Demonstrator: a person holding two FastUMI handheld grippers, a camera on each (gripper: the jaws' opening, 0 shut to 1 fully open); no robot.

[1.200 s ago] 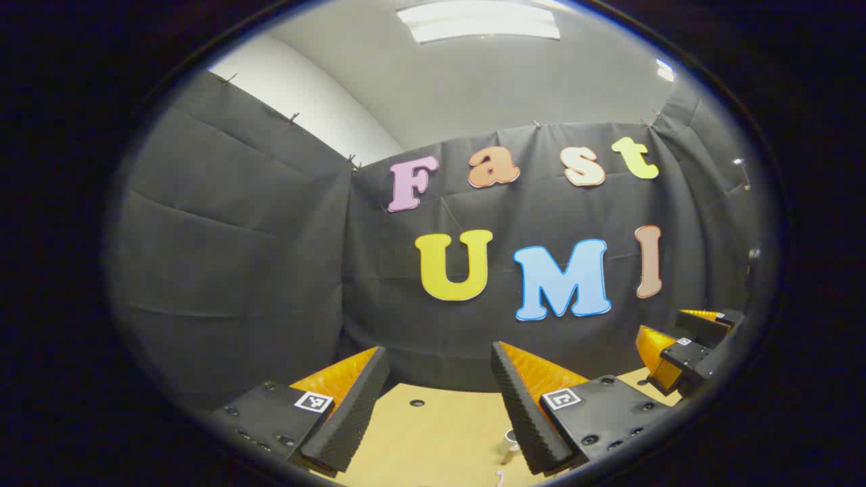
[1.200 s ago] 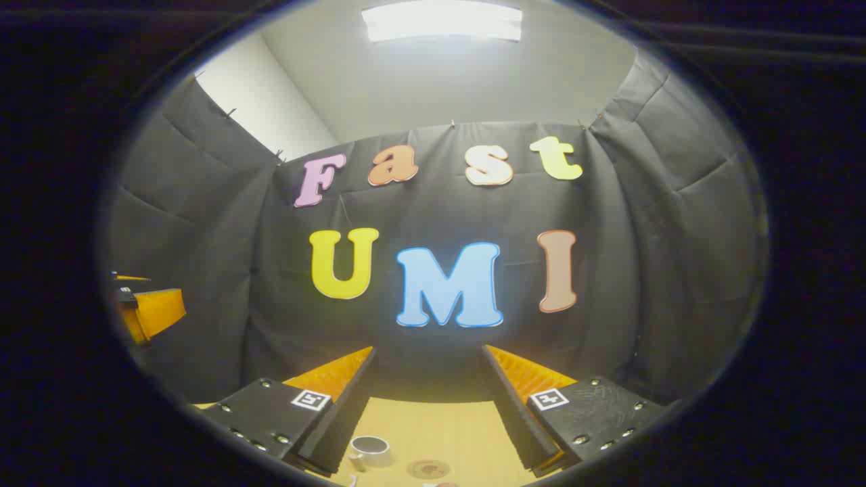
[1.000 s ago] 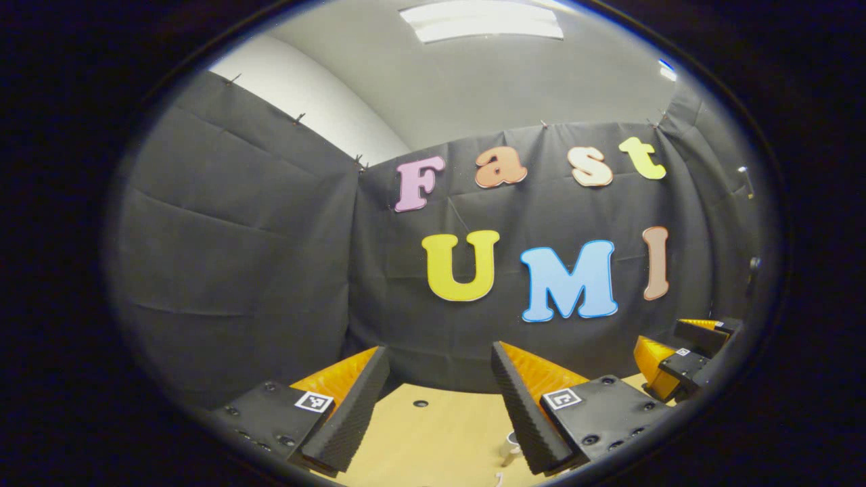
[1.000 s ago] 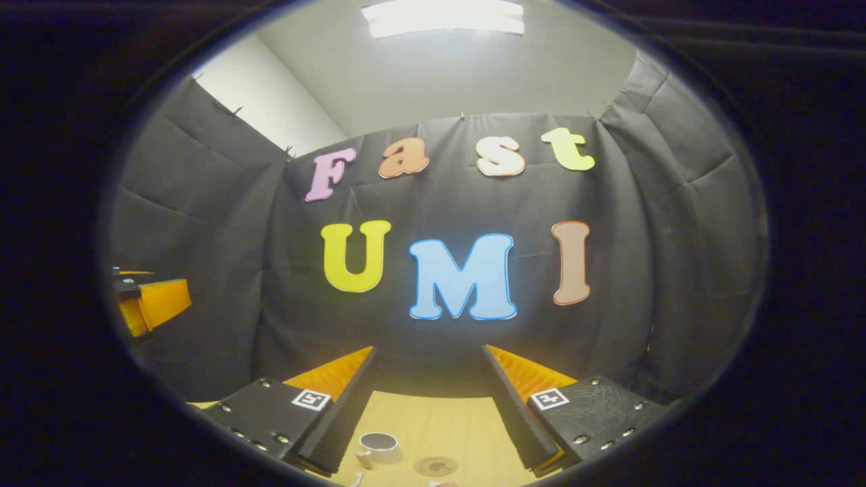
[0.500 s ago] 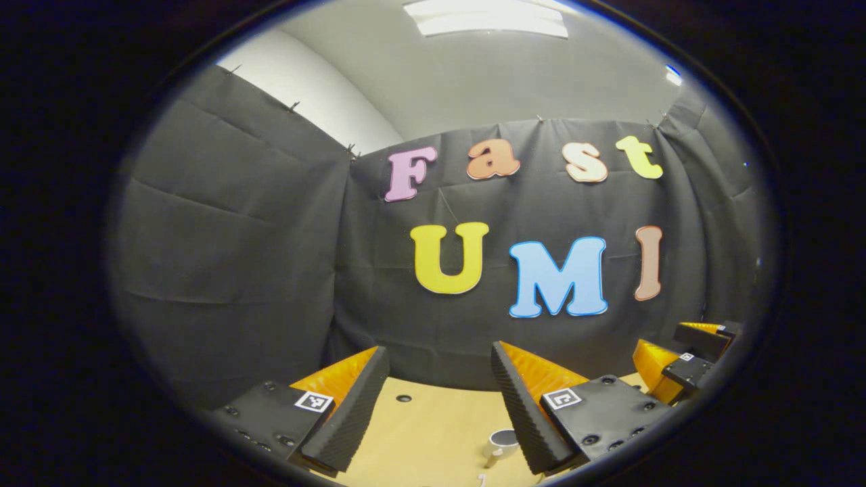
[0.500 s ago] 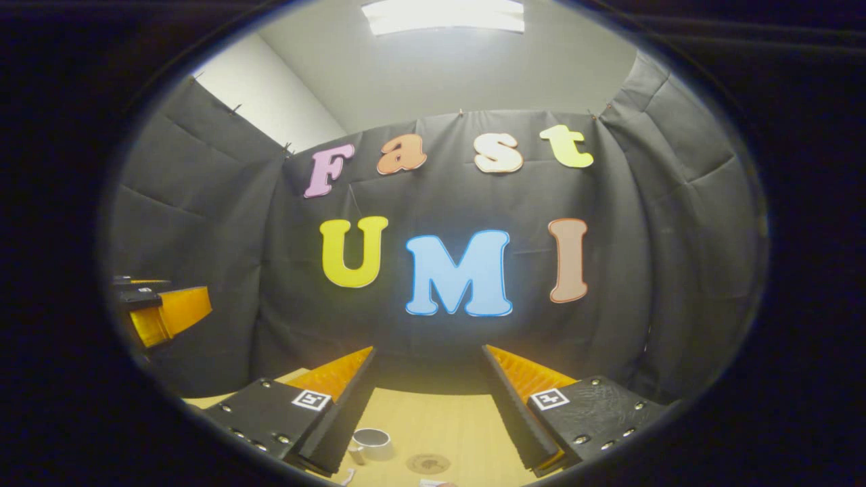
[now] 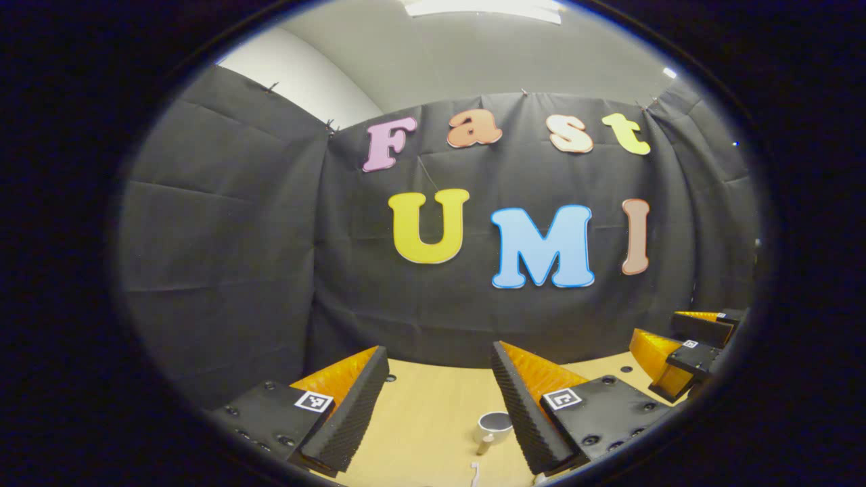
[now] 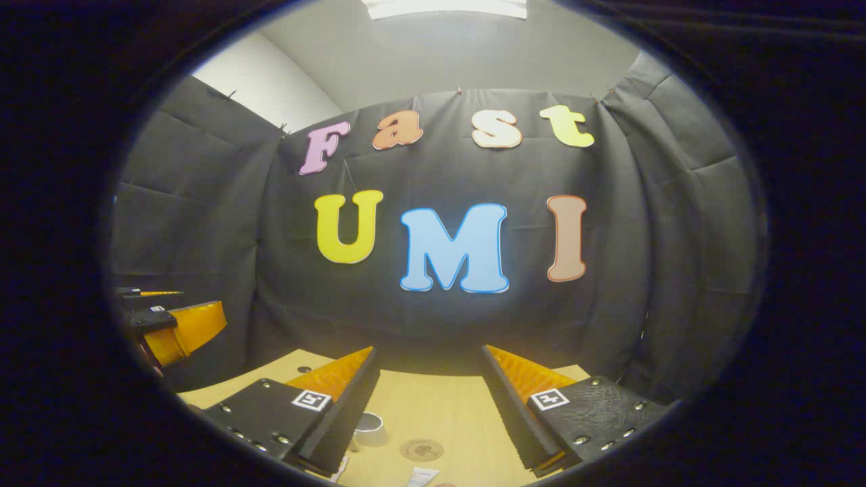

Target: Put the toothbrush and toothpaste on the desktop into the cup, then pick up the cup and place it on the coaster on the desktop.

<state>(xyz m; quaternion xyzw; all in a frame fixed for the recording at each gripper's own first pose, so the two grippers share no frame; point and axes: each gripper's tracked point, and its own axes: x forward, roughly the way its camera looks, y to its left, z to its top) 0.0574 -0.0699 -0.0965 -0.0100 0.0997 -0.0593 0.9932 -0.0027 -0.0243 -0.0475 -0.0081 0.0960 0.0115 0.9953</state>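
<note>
Cup [image 8: 369,427] left of coaster [image 8: 421,449] on desktop [image 8: 446,419]; toothpaste [image 8: 421,477] nearer camera.

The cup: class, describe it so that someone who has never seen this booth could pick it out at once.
Start at the light wooden desktop below the black cloth wall. In the right gripper view, the cup stands upright beside the near left finger, with a flat round coaster lying to its right. It is the only raised, hollow thing there: white, open-topped, with a small handle seen in the left gripper view.

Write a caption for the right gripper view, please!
Open right gripper above the desktop, cup and coaster ahead.
</note>
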